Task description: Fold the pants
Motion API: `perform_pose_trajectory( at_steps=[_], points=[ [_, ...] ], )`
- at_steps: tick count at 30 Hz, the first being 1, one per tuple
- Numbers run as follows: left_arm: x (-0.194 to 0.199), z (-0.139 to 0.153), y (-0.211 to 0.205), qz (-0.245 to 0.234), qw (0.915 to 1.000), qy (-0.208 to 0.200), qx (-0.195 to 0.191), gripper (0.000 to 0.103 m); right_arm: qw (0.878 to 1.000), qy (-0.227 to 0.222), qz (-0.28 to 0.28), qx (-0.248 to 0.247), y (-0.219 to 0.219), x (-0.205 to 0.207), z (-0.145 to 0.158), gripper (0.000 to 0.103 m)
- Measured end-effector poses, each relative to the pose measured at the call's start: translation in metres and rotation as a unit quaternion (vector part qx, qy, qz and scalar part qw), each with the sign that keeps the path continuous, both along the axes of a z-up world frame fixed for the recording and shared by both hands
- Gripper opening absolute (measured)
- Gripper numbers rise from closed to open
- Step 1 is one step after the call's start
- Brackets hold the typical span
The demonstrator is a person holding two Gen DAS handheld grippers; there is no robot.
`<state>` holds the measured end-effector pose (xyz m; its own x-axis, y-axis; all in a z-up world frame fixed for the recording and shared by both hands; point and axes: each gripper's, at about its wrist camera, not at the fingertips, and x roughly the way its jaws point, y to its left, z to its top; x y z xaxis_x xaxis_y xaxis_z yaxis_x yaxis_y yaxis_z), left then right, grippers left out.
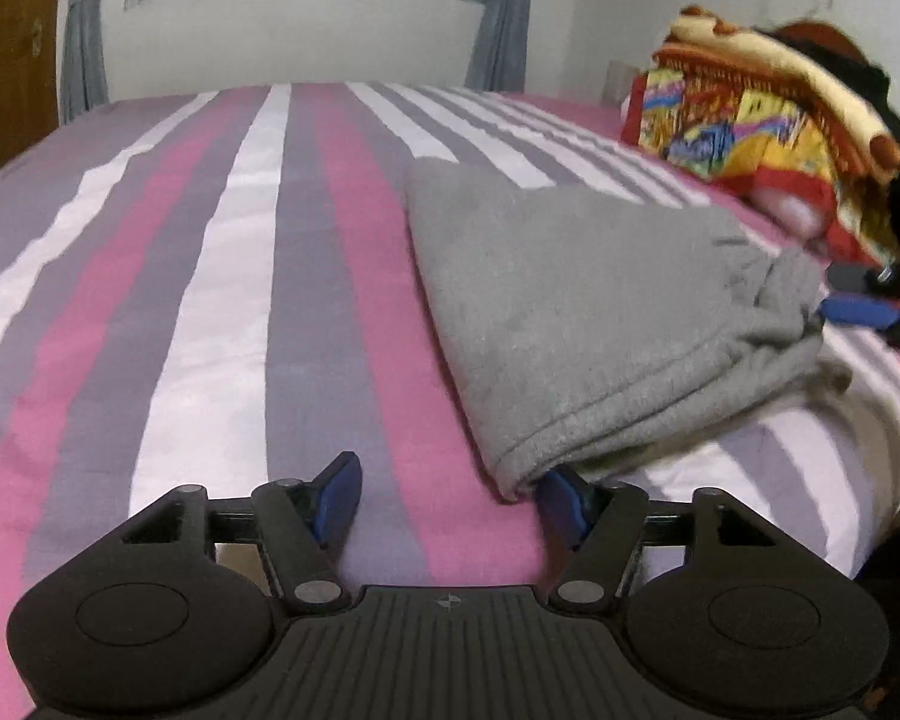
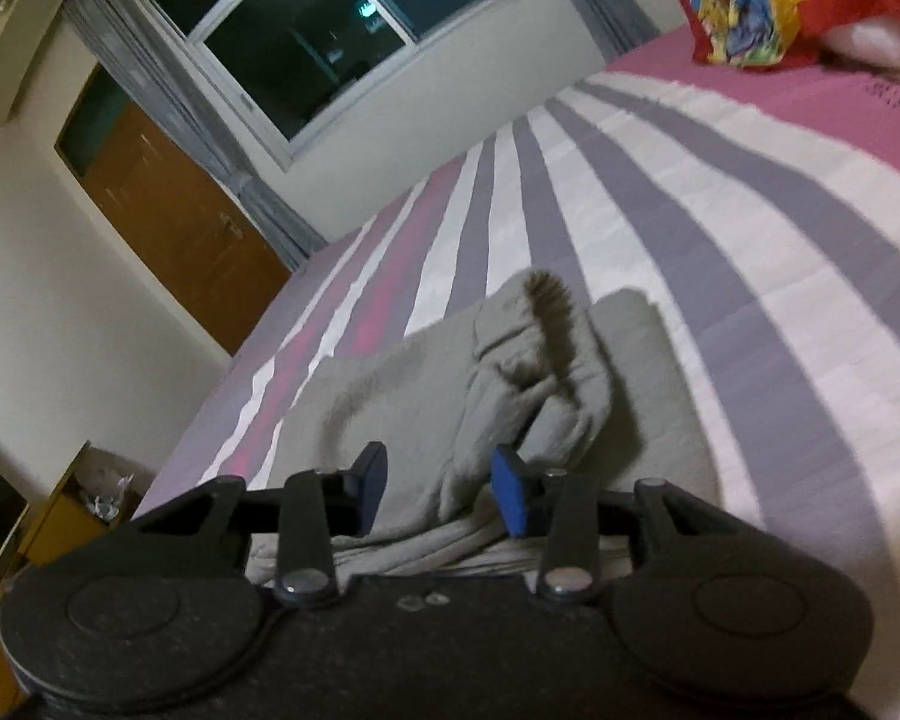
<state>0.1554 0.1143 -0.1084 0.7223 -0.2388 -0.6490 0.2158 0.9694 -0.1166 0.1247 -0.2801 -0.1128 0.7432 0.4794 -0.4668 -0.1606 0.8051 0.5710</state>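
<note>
The grey fleece pants (image 1: 570, 312) are lying on the bed with the pink, grey and white striped cover (image 1: 222, 300), already doubled over into a thick flat bundle. From the left wrist view the bundle runs away from the near corner toward the far right, so its long axis goes diagonally off to that side.

The left tool (image 1: 450, 498) is parted with nothing between its blue pads; the near hem corner just sits against the right-hand pad, so it's beside the cloth, not around it.

The right tool (image 2: 444, 486) has a raised bunch of the fabric (image 2: 528, 372) between its pads, but I can't tell if they're actually pinching.

I'd say the right one is better placed for the next fold.
</note>
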Motion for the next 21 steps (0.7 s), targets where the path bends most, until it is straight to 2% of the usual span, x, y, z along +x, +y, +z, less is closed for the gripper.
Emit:
perform_pose_trajectory(
  at_steps=[5, 6, 7, 8, 11, 12, 14, 16, 17, 19, 21],
  points=[
    [-0.003, -0.004, 0.008, -0.02, 0.9989, -0.025, -0.034, 0.058, 0.998, 0.052, -0.025, -0.014, 0.009, 0.024, -0.013, 0.038],
    [-0.001, -0.006, 0.01, -0.019, 0.9988, -0.021, -0.041, 0.058, 0.997, 0.064, -0.034, -0.012, 0.011, 0.031, -0.015, 0.033],
    [0.003, -0.009, 0.011, -0.016, 0.9986, -0.014, -0.048, 0.058, 0.997, 0.073, -0.038, -0.01, 0.013, 0.035, -0.016, 0.024],
    [0.006, -0.01, 0.013, -0.012, 0.9986, -0.01, -0.05, 0.058, 0.997, 0.069, -0.038, -0.01, 0.014, 0.037, -0.012, 0.023],
    [0.009, -0.016, 0.013, -0.012, 0.9986, -0.001, -0.052, 0.058, 1.0, -0.021, -0.013, -0.012, 0.018, 0.012, 0.017, 0.021],
    [0.009, -0.016, 0.014, -0.013, 0.9985, 0.0, -0.054, 0.058, 0.999, -0.035, -0.008, -0.012, 0.017, 0.004, 0.023, 0.021],
    [0.011, -0.018, 0.013, -0.013, 0.9985, 0.002, -0.052, 0.059, 1.0, -0.02, -0.015, -0.018, 0.01, -0.005, 0.018, 0.021],
    [0.012, -0.019, 0.01, -0.014, 0.9987, 0.005, -0.048, 0.059, 0.997, 0.058, -0.035, -0.037, 0.001, 0.002, -0.012, 0.028],
    [0.012, -0.019, 0.009, -0.013, 0.9988, 0.006, -0.047, 0.059, 0.996, 0.085, -0.042, -0.003, -0.009, 0.003, -0.027, 0.03],
    [0.01, -0.019, 0.009, -0.01, 0.9988, 0.006, -0.047, 0.059, 0.995, 0.067, -0.061, 0.052, -0.022, -0.012, -0.031, 0.039],
    [0.009, -0.018, 0.009, -0.008, 0.9988, 0.007, -0.048, 0.058, 0.993, 0.044, -0.093, 0.062, -0.03, -0.03, -0.026, 0.091]
  ],
)
